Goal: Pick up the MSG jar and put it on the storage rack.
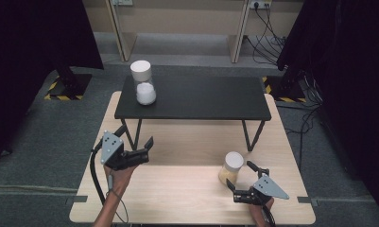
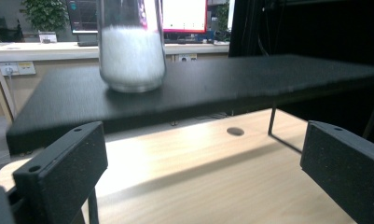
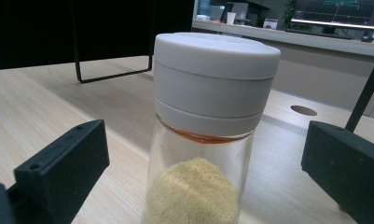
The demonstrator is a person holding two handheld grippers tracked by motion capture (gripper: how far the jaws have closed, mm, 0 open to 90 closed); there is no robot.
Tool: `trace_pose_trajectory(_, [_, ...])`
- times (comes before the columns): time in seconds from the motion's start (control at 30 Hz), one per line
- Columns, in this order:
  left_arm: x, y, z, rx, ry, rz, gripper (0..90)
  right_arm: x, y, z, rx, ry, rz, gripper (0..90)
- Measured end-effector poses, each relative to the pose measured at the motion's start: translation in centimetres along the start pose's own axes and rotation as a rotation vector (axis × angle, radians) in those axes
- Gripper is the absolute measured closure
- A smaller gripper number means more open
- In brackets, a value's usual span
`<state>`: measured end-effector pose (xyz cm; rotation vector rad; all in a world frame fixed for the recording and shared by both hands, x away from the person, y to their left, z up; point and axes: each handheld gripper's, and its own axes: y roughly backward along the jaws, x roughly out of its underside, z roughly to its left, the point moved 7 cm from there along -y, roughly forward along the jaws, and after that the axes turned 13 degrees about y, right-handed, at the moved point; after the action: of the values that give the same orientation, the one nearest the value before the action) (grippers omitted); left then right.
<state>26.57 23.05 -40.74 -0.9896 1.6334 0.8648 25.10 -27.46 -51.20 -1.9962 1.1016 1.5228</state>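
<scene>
Both wide: right claw [image 3: 203, 186] flanks yellow-powder jar [image 3: 208, 130], untouching; left claw [image 2: 198, 172] empty.

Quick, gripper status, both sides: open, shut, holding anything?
Left gripper: open, holding nothing, aimed at the black shelf.
Right gripper: open, jaws either side of the jar of yellow powder, not clamped on it.
</scene>
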Motion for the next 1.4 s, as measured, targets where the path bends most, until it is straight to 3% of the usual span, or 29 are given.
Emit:
trace_pose_trajectory(0.17, [3.0,0.6,0.4,-0.016,-0.035,0.019,0.0,0.0,0.0,0.0,-0.001,0.002,0.001,0.5])
trace_pose_trajectory(0.3, [5.3,1.2,1.6,-0.012,0.009,0.003,0.0,0.0,0.0,0.1,-0.002,0.006,0.001,0.5])
trace_pose_trajectory(0.4, [6.7,1.5,2.7,0.015,0.078,0.001,0.0,0.0,0.0,0.0,-0.002,0.006,0.0,0.5])
trace_pose_trajectory(0.57, [8.6,1.7,3.4,0.01,0.074,0.029,0.0,0.0,0.0,0.0,-0.005,0.007,0.002,0.5])
trace_pose_trajectory(1.07, [11.2,1.5,4.0,0.006,0.069,0.068,0.0,0.0,0.0,0.1,-0.005,0.013,0.002,0.5])
trace_pose_trajectory(1.23, [11.5,1.7,4.1,0.013,0.068,0.057,0.0,0.0,0.0,0.0,-0.006,0.01,0.001,0.5])
trace_pose_trajectory(1.4, [11.6,1.5,3.9,0.006,0.037,0.07,0.0,0.0,0.0,0.0,-0.009,0.006,-0.002,0.5])
